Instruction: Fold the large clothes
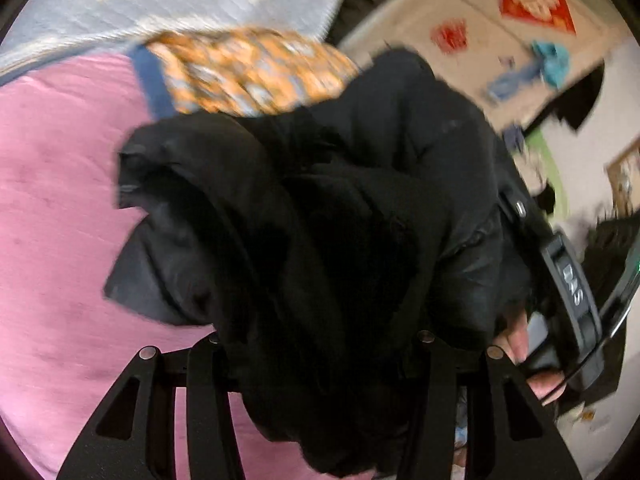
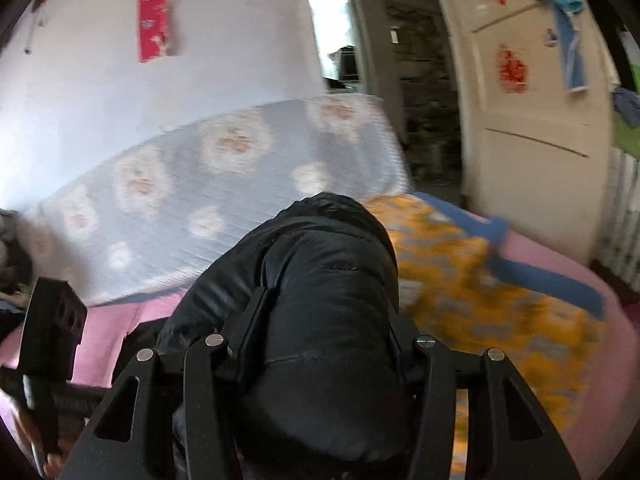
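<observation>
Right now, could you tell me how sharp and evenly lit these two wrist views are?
Left wrist view: heavy motion blur smears the orange patterned blanket and wall decorations; the black jacket is so dark that its folds barely read. Right wrist view: softer blur on the floral mattress, the bright doorway is blown out, the jacket's sheen shows. Both bend straight edges, fisheye style.

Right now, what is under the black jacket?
The black jacket hangs bunched in both jaws above the pink sheet, with the orange patterned blanket behind. Whatever lies directly beneath it is covered.
</observation>
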`<action>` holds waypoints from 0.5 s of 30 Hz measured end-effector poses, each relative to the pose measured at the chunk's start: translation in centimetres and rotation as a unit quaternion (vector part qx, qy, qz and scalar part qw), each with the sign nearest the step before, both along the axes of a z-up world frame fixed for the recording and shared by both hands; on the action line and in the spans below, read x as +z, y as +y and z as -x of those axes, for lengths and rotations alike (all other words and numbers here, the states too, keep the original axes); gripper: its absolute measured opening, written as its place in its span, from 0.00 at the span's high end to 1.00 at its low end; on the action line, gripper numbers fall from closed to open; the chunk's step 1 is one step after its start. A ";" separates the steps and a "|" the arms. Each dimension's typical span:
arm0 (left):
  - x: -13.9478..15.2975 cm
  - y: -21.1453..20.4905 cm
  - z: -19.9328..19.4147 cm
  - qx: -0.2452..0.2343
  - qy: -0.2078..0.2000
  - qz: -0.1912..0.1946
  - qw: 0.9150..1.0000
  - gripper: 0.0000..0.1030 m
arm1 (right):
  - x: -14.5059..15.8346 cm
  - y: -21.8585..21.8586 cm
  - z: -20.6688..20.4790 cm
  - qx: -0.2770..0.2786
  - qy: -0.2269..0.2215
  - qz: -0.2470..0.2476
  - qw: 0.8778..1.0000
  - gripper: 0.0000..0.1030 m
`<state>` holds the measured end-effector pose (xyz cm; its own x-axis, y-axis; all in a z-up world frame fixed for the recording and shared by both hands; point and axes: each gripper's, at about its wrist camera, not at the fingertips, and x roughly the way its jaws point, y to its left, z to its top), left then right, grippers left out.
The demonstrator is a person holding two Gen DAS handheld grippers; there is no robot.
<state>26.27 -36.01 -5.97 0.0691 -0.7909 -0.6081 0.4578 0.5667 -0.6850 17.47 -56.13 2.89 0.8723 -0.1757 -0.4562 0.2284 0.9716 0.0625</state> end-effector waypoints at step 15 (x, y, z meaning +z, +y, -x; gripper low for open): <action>2.3 3.3 3.2 0.077 -0.175 -0.062 0.980 0.09 | -2.6 -1.4 2.9 -0.124 -0.005 0.046 0.991 0.31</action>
<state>23.09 -32.70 -3.63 0.4032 -0.6764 -0.6163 0.5544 0.7164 -0.4236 14.60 -57.55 0.29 0.8015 -0.4250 -0.4207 0.4599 0.8877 -0.0206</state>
